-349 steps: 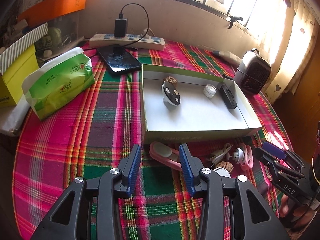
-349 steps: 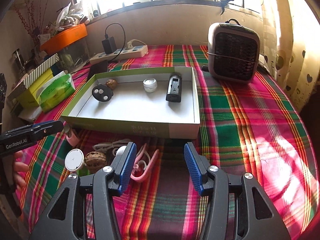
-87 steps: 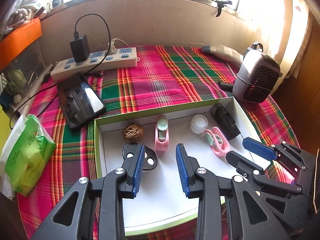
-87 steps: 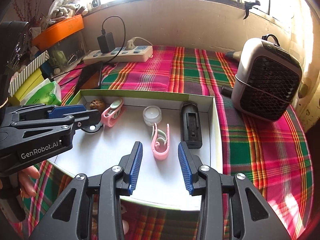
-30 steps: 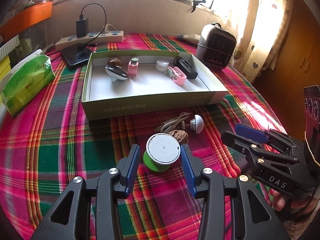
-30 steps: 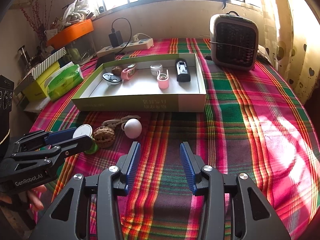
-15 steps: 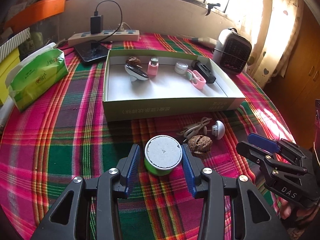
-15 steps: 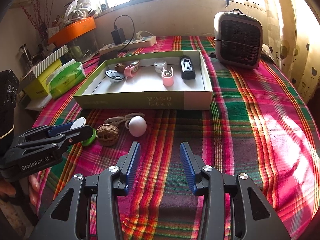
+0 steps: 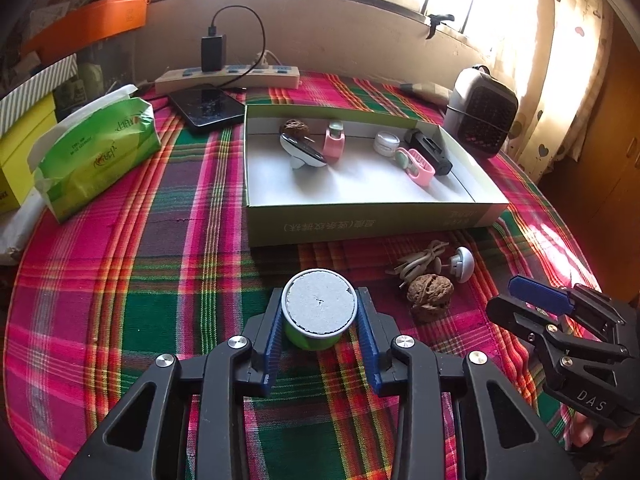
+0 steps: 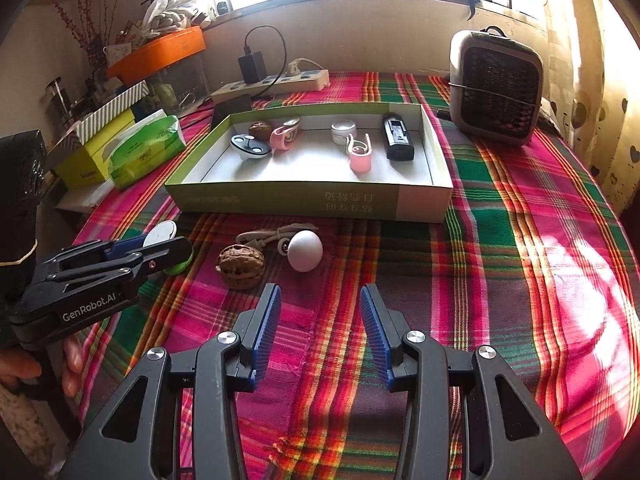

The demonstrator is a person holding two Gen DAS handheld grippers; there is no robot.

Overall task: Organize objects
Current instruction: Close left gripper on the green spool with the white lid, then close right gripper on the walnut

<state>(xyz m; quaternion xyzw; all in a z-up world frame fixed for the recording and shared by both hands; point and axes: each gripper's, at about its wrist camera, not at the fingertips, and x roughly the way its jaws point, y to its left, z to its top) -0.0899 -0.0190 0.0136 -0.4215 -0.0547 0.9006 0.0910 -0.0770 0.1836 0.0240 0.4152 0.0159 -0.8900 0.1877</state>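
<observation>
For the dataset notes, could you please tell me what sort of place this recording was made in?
Most likely a lived-in room at home: a round table under a plaid tablecloth by a curtained window, with a power strip, a tissue pack and a small heater on it.

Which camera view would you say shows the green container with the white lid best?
The left wrist view: the green container sits centred between the left gripper pads, lid facing the camera. In the right wrist view, only its lid edge and green base show behind that gripper.
</observation>
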